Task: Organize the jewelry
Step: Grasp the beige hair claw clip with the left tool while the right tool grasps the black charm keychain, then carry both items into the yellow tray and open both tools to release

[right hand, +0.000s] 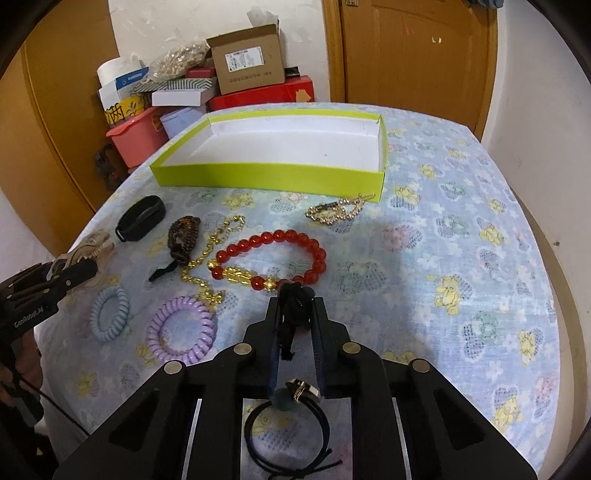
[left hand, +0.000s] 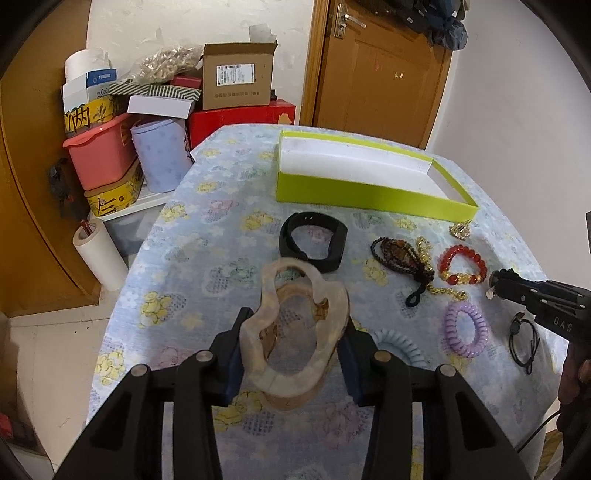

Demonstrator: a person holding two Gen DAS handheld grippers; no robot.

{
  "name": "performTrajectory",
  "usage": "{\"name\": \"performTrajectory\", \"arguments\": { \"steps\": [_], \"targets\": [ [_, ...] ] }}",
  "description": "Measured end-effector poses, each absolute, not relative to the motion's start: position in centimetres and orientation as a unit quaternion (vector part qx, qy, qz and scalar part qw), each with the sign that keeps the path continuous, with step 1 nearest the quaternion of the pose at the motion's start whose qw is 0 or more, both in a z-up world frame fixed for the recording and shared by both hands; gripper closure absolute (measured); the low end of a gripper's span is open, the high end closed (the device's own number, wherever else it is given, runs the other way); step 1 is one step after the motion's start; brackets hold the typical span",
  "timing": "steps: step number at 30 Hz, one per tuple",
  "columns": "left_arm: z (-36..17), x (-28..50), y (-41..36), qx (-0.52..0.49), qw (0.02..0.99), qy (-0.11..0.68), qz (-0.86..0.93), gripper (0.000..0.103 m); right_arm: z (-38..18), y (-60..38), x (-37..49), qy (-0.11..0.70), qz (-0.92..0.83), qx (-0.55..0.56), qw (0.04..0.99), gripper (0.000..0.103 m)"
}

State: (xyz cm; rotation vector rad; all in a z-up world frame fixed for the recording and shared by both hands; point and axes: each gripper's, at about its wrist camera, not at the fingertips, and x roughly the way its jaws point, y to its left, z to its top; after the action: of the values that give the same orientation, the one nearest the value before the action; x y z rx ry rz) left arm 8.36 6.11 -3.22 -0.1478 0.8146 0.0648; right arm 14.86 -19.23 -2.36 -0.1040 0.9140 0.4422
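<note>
Both grippers, left (left hand: 293, 341) and right (right hand: 295, 314), are matte black plastic with angular linkage arms, round silver pivot pins, dark blue finger pads (left hand: 231, 363), white lettering along their sides, and a thin black cable (right hand: 61, 411).

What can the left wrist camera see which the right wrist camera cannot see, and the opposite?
Only the left wrist view shows the beige wavy bangle close up, held between the left gripper fingers, and a door handle.

Only the right wrist view shows a small black item pinched in the right gripper and the full white floor of the green box.

Both show the red bead bracelet, purple coil tie, black band and black hair tie.
</note>
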Motion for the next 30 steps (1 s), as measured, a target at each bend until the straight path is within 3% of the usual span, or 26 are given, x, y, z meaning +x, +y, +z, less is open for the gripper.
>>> {"name": "performTrajectory", "arguments": {
  "steps": [14, 30],
  "targets": [
    [0.8, 8.8, 5.0, -0.057, 0.929, 0.365, 0.012, 0.058, 1.1, -20.1, 15.3, 0.408, 0.232, -0.036, 0.882, 0.087],
    [2.3, 22.5, 5.3, -0.032, 0.932, 0.362, -0.006, 0.058, 1.9, -18.2, 27.3, 0.401, 0.237, -0.048, 0.884, 0.087]
  ]
}}
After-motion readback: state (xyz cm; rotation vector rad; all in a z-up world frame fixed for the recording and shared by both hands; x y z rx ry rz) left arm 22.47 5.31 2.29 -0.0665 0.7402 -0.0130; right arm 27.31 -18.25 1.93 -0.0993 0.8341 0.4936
